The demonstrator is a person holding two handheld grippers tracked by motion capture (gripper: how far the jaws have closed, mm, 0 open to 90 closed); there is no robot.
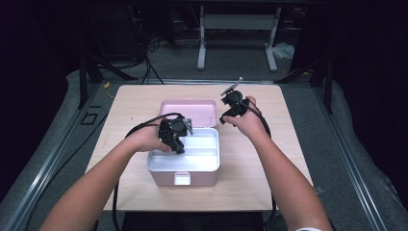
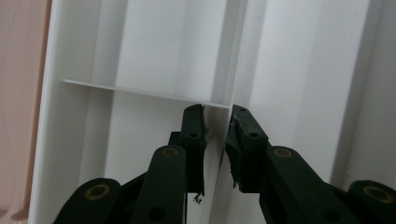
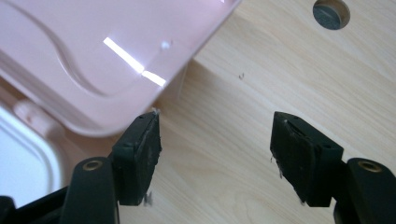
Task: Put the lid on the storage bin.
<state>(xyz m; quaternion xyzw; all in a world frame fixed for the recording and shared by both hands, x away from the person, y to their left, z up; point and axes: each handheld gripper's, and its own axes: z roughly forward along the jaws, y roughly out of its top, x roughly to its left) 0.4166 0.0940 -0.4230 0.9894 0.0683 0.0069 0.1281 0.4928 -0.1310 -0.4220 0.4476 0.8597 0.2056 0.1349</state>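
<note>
A pink box (image 1: 166, 179) stands in the middle of the table with its lid (image 1: 188, 111) swung open toward the far side. Inside it sits a white compartment tray (image 1: 202, 161). My left gripper (image 1: 175, 144) reaches down into the tray's left part. In the left gripper view its jaws (image 2: 217, 116) stand on either side of an upright white divider wall (image 2: 233, 56) and press on it. My right gripper (image 1: 226, 115) hovers above the table beside the lid's right corner. It is open (image 3: 217, 135), with nothing between its pads and the pink lid (image 3: 93, 56) at its left.
The light wooden table (image 1: 269, 159) has bare room to the right and left of the box. A round hole (image 3: 331, 12) shows in the tabletop beyond the right gripper. Cables trail from both grippers toward the front edge. A metal frame stands on the floor behind the table.
</note>
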